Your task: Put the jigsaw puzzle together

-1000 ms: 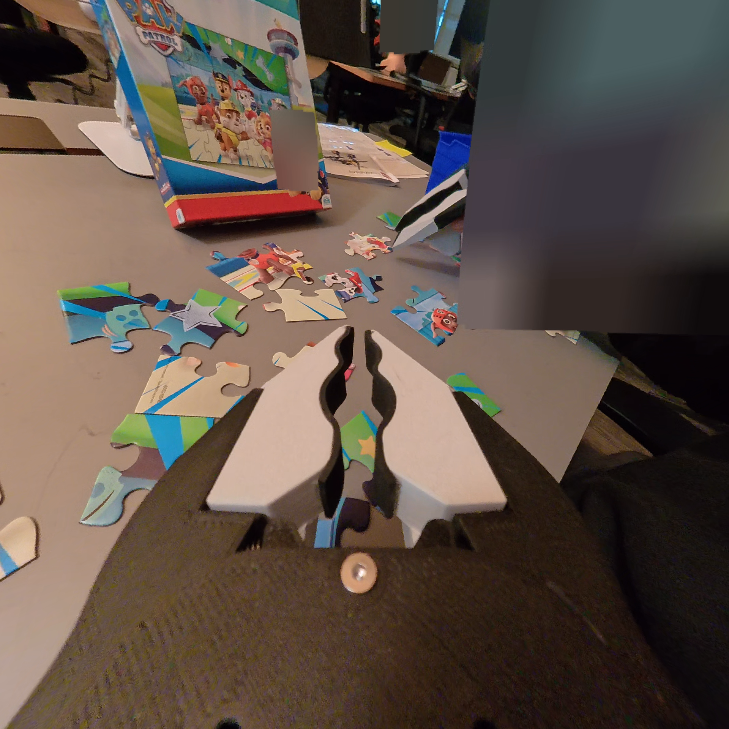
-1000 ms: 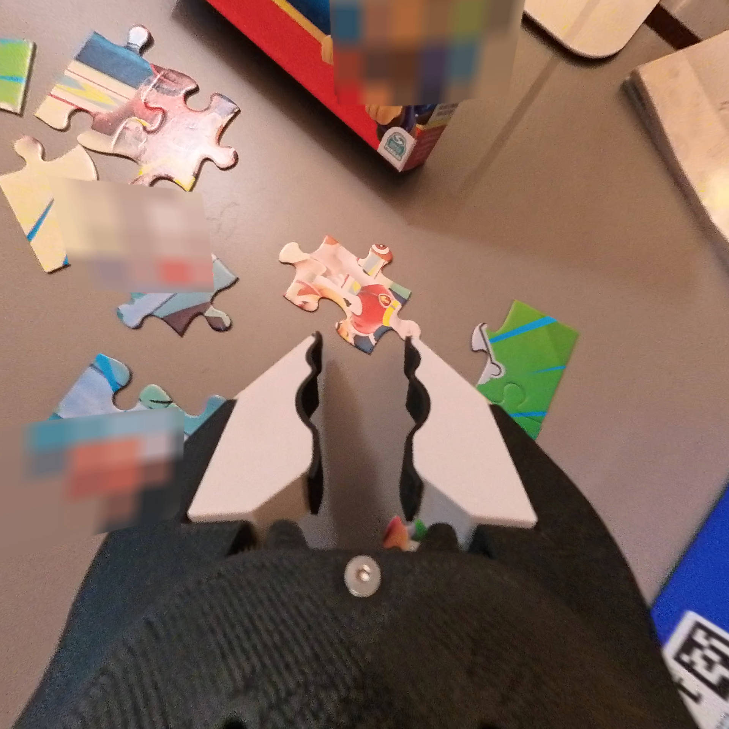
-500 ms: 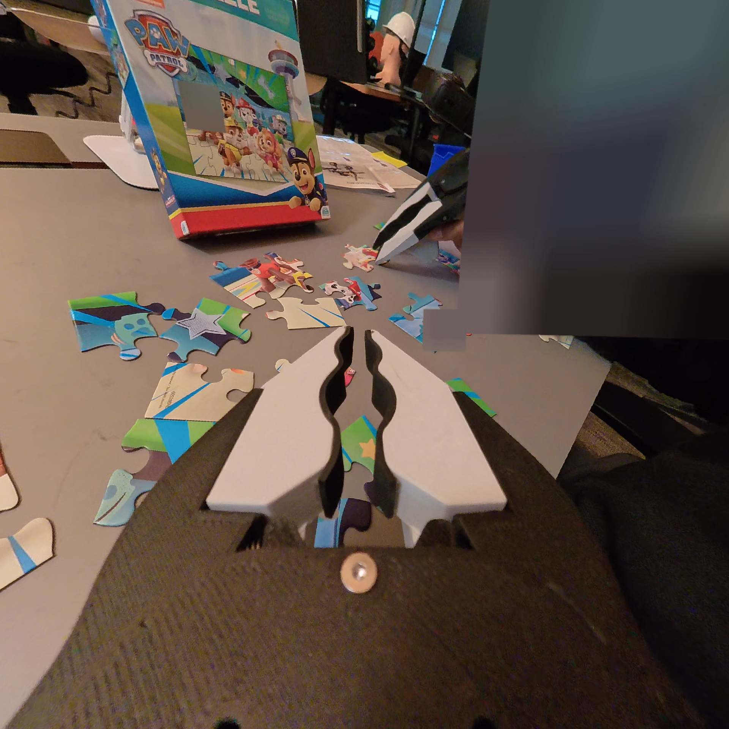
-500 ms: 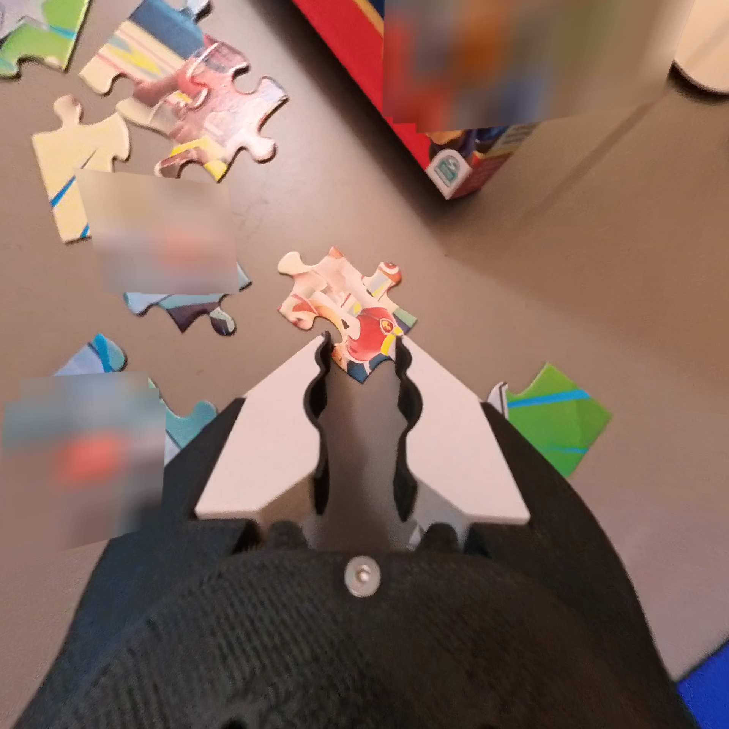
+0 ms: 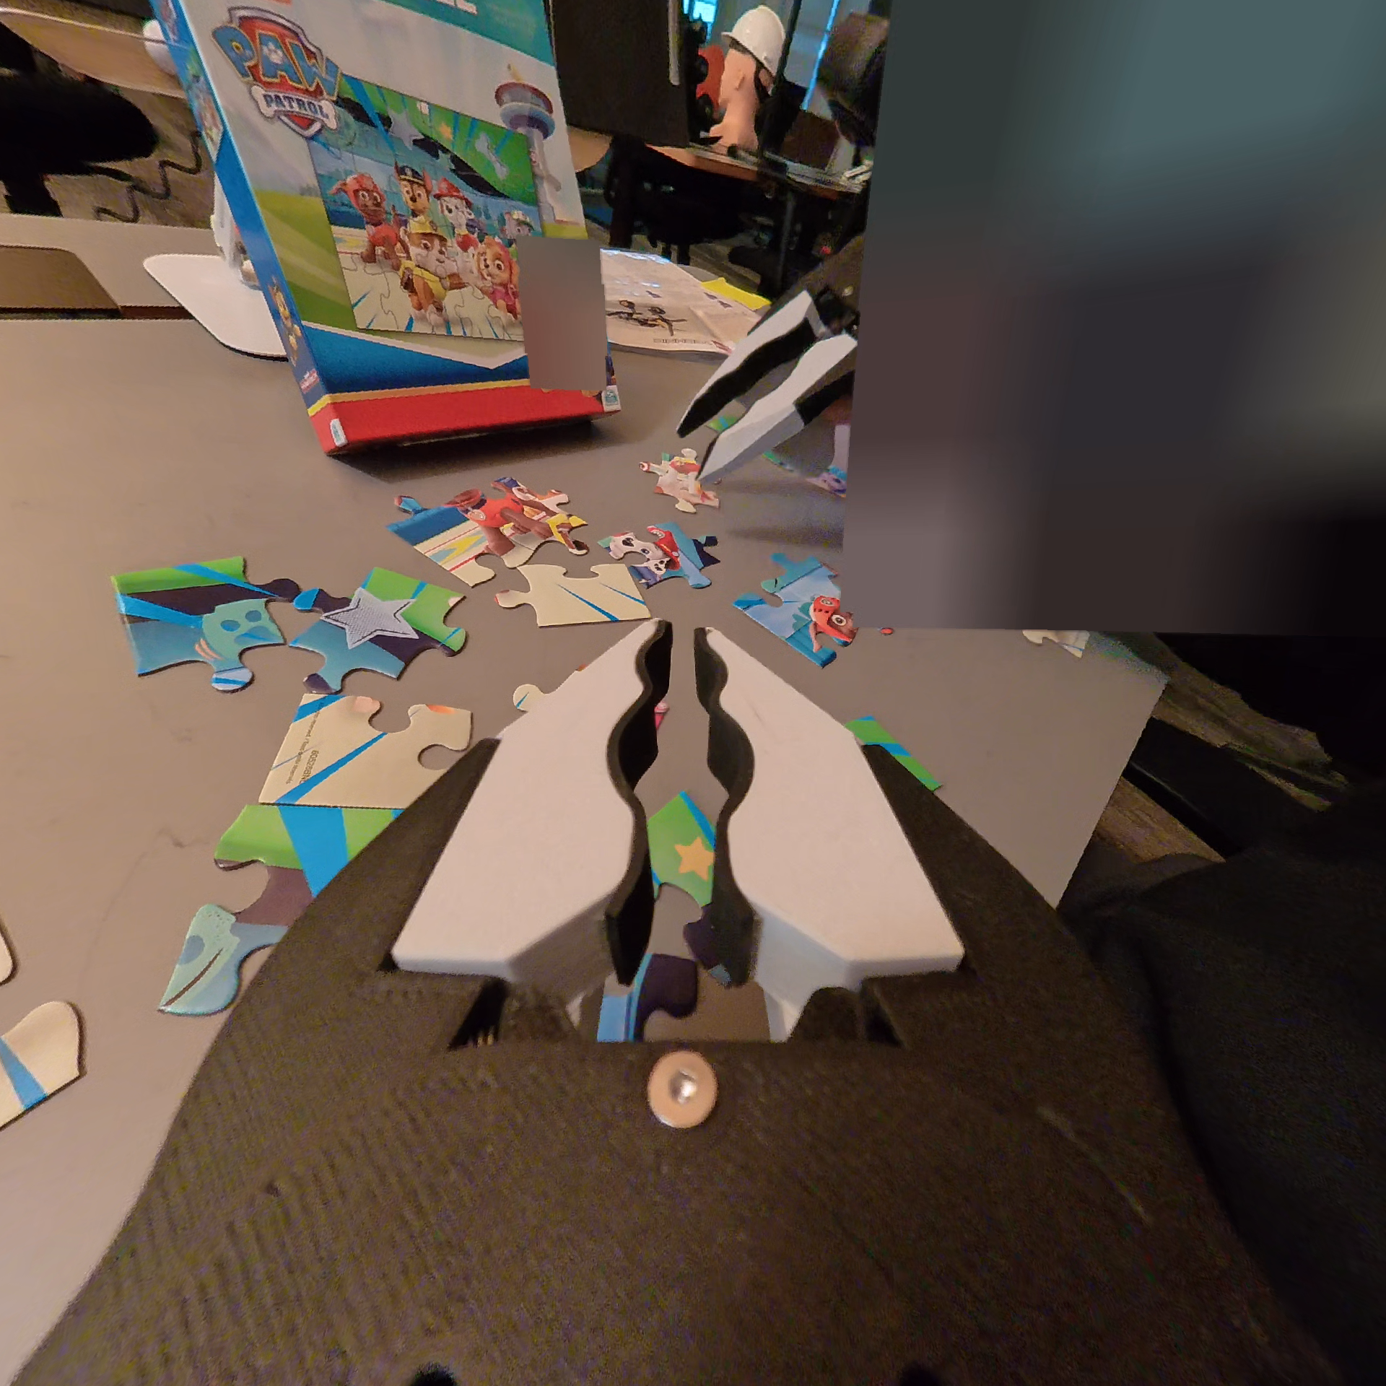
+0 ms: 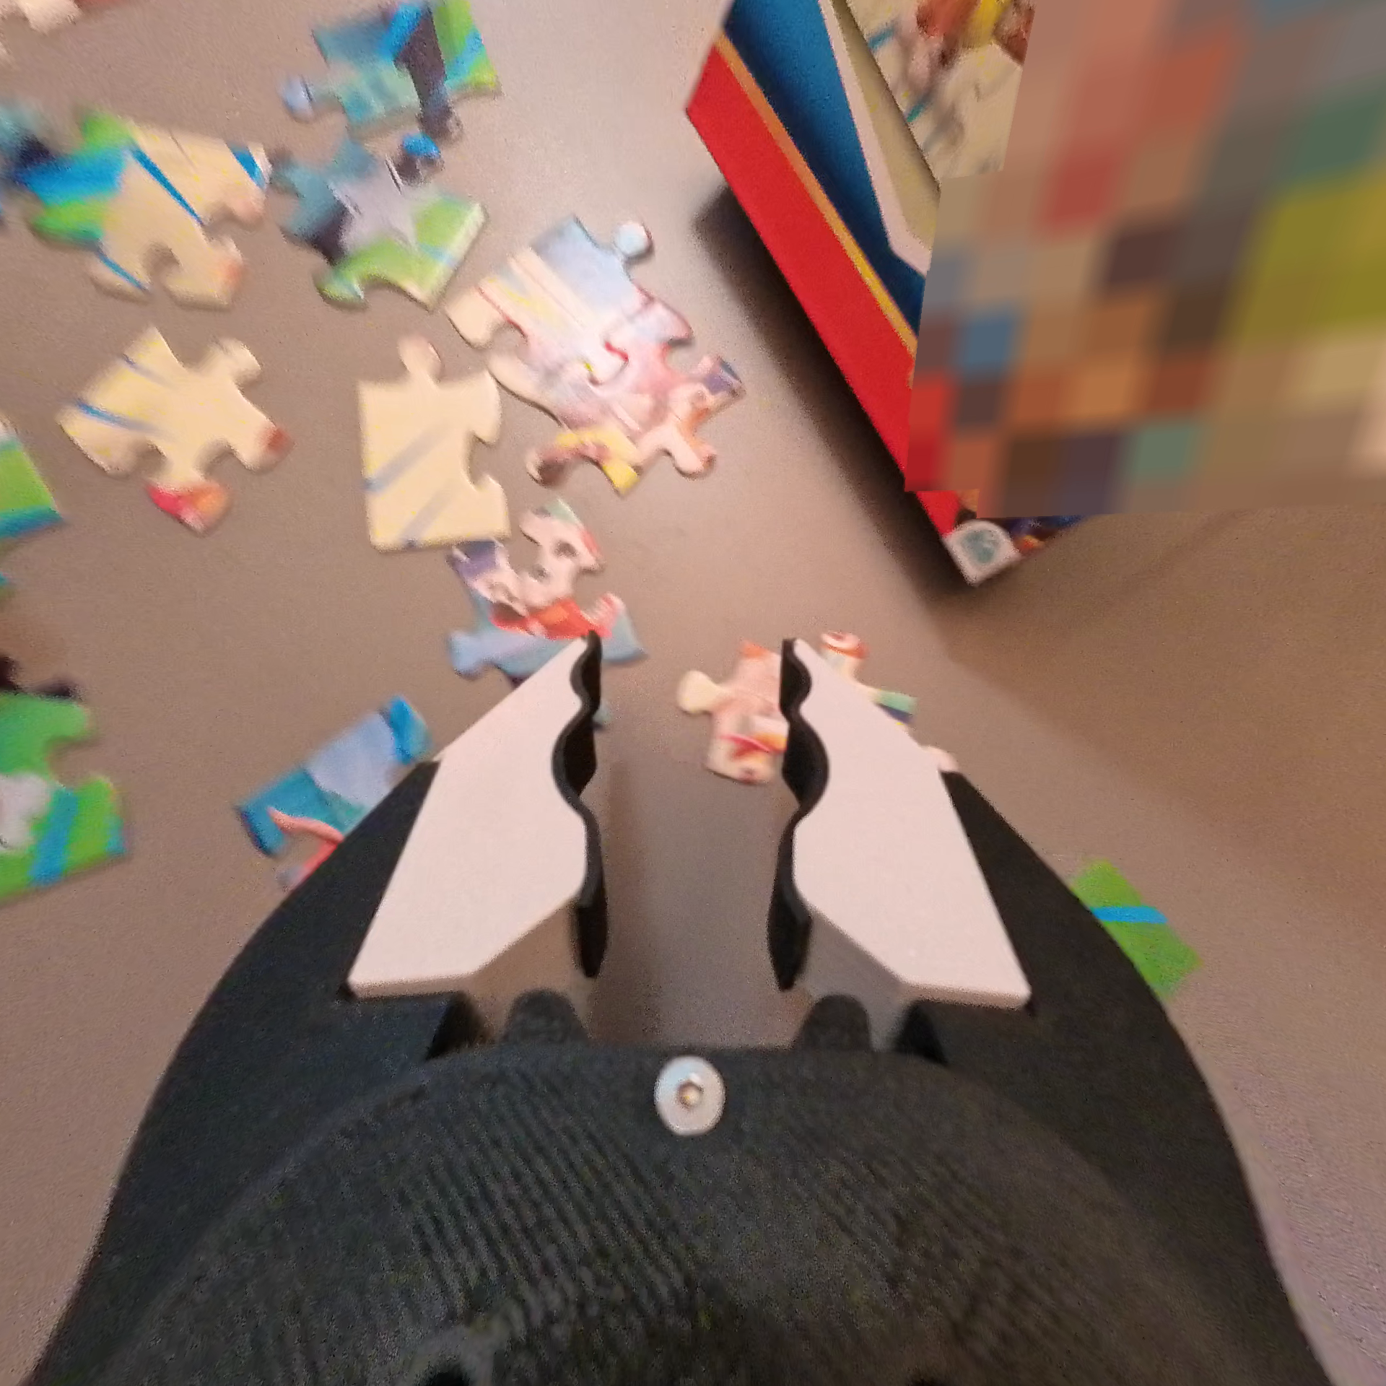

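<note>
Several jigsaw pieces lie scattered on a grey table (image 5: pixel 150 450). My left gripper (image 5: pixel 681 637) hovers low over them, its fingers almost together with nothing between the pads; a cream piece with blue lines (image 5: pixel 577 596) lies just beyond its tips. My right gripper (image 6: pixel 690 652) is open above a small white, red and orange piece (image 6: pixel 739 720), which lies flat and is partly hidden under the right finger (image 6: pixel 862 750). In the left wrist view the right gripper (image 5: pixel 694 454) points down, its lower fingertip at that piece (image 5: pixel 675 480).
A colourful puzzle box (image 5: pixel 420 225) stands upright at the back of the table and also shows in the right wrist view (image 6: pixel 810 225). Papers (image 5: pixel 660 315) lie behind it. A green piece (image 6: pixel 1132 930) lies right of the right gripper. The table edge (image 5: pixel 1110 787) runs at the right.
The right gripper's fingers narrowed at the corner of the white and red piece, then opened wider without lifting it, and its view swung left. The left gripper has barely moved.
</note>
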`<state>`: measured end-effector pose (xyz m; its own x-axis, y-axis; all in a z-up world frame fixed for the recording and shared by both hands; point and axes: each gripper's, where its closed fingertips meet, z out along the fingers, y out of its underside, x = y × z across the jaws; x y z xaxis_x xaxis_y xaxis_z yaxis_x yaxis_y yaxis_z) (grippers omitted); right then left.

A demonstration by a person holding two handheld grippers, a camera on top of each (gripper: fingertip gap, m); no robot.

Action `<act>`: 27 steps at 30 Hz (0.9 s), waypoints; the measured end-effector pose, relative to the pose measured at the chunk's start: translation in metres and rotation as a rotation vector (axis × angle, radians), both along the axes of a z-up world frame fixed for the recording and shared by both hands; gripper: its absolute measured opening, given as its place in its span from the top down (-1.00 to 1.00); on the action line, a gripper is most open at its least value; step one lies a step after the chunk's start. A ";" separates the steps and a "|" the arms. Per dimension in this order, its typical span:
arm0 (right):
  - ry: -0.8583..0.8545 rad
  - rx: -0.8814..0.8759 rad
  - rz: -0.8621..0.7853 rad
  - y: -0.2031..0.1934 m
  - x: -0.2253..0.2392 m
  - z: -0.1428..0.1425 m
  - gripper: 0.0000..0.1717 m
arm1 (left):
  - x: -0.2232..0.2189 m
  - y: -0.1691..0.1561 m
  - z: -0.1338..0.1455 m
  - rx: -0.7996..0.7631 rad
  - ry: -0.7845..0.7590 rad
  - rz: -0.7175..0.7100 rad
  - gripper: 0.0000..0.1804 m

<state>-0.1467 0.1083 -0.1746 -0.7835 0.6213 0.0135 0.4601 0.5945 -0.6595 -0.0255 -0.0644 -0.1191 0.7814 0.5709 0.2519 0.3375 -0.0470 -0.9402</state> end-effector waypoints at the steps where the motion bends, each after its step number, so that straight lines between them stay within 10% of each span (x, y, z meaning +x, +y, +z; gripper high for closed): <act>1: -0.012 -0.054 -0.017 -0.016 0.008 0.002 0.35 | 0.001 0.002 0.001 0.004 -0.001 -0.007 0.95; 7: -0.010 -0.003 -0.090 -0.053 0.016 -0.023 0.01 | 0.007 0.009 0.002 -0.019 0.019 -0.032 0.95; 20: -0.069 0.178 -0.201 0.035 0.035 -0.032 0.21 | 0.010 0.001 0.001 0.018 -0.003 -0.024 0.95; 27: -0.117 0.012 -0.220 0.020 0.034 -0.025 0.23 | 0.012 0.009 0.002 0.002 0.009 -0.039 0.95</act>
